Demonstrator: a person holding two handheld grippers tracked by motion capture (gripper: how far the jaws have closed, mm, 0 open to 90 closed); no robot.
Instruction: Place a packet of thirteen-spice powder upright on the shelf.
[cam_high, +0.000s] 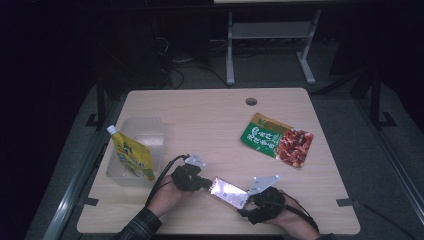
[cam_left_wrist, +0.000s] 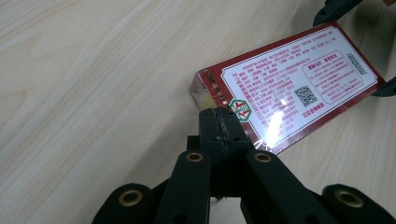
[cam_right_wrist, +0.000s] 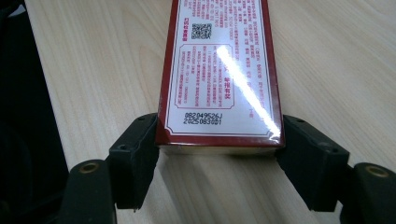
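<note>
A flat red box (cam_high: 227, 192) with a white printed label lies near the table's front edge, between my two grippers. My left gripper (cam_high: 206, 184) is at its left end. In the left gripper view its jaws (cam_left_wrist: 219, 119) are pressed together, with their tips against the near corner of the box (cam_left_wrist: 289, 88) and nothing visibly between them. My right gripper (cam_high: 247, 204) is at the other end. In the right gripper view its two pads sit against the long sides of the box (cam_right_wrist: 219, 70), so the gripper (cam_right_wrist: 220, 137) clamps it across its width.
A clear plastic container (cam_high: 145, 135) stands at the left with a yellow pouch (cam_high: 131, 156) leaning in it. A green and red snack bag (cam_high: 276, 140) lies at the right. A cable hole (cam_high: 251, 101) is near the table's far edge.
</note>
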